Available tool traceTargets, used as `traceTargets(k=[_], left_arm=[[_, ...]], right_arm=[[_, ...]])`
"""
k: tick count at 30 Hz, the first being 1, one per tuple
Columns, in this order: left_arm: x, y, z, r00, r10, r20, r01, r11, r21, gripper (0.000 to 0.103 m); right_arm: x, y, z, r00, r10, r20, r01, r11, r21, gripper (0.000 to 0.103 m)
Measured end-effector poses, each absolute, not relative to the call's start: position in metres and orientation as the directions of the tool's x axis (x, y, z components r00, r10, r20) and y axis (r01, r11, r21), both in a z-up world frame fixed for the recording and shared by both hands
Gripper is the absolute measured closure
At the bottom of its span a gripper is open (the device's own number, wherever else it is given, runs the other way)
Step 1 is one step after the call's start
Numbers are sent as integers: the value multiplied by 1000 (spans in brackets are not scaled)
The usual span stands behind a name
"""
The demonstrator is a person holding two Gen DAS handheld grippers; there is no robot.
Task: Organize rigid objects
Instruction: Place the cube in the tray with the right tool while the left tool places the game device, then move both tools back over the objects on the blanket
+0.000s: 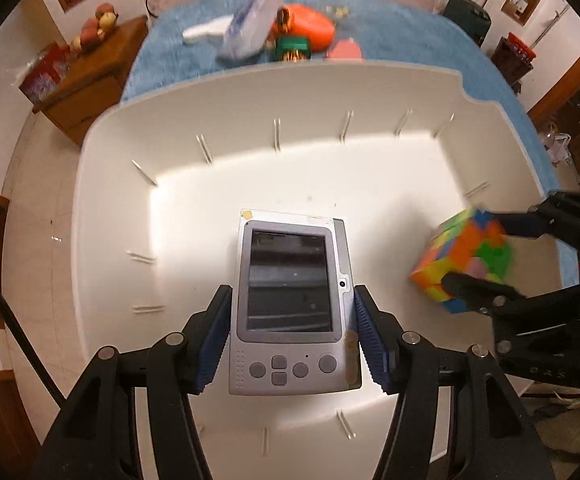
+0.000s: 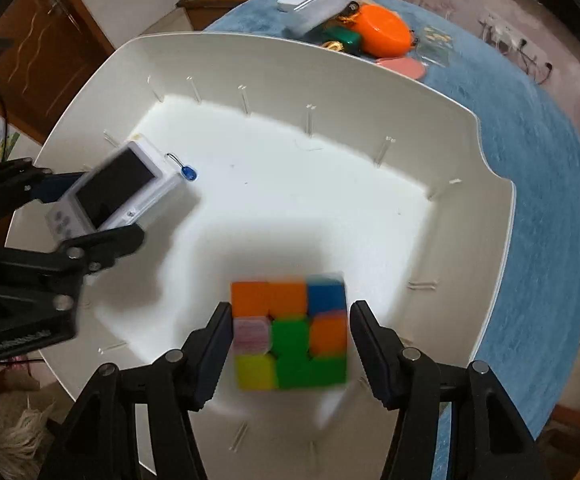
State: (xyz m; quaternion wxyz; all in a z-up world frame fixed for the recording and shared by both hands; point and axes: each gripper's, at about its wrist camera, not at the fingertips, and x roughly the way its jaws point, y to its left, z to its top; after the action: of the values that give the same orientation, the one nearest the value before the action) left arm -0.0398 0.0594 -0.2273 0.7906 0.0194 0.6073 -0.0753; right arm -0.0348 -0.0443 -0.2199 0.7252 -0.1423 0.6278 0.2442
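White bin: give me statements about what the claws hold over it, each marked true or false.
1. The left claw grips a grey handheld. True.
2. The right claw is empty. False: it is shut on a cube.
3. Both items are over the bin. True.
4. The orange case lies in the bin. False: it lies beyond it on the blue cloth.
5. The handheld's screen is lit. False: it is dark.
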Motion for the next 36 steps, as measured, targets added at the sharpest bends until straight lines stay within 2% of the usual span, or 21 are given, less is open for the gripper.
traceTargets(k=[2, 4, 7, 9, 10, 11, 15, 19, 24, 30, 36], left_arm=[[-38, 58, -233, 239, -92, -967, 147, 987, -58, 40], [-38, 56, -234, 234, -81, -969, 159, 986, -44, 40], [-39, 52, -229, 251, -61, -966, 178, 984, -16, 39], [-39, 50, -220, 269, -70, -961, 193, 981, -17, 30], [-39, 49, -214, 277, -73, -958, 199, 980, -17, 21], [-40, 50, -212, 283, -75, -956, 201, 979, -17, 19], [-41, 49, -195, 303, -80, -950, 214, 977, -15, 17], [-39, 48, -177, 326, -96, -941, 218, 976, -24, 17], [-36, 46, -158, 372, -89, -924, 218, 976, -6, 17], [-32, 39, -138, 408, -79, -909, 279, 959, 42, 17], [-13, 45, -122, 383, -135, -914, 258, 966, -34, 17]], right_arm=[[-37, -44, -221, 100, 168, -981, -532, 842, 90, 42], [-40, -44, -222, 100, 156, -983, -535, 841, 79, 35], [-33, -48, -218, 111, 164, -980, -550, 832, 77, 30], [-33, -49, -212, 120, 178, -977, -557, 826, 82, 27], [-35, -51, -209, 127, 187, -974, -560, 824, 86, 24], [-35, -53, -203, 133, 193, -972, -560, 824, 87, 23], [-37, -60, -187, 155, 233, -960, -556, 824, 110, 23], [-37, -71, -172, 159, 340, -927, -538, 817, 207, 23], [-35, -79, -153, 259, 341, -904, -521, 837, 167, 23], [-25, -85, -133, 287, 358, -888, -511, 842, 174, 23], [-1, -97, -113, 301, 388, -871, -453, 862, 228, 23]])
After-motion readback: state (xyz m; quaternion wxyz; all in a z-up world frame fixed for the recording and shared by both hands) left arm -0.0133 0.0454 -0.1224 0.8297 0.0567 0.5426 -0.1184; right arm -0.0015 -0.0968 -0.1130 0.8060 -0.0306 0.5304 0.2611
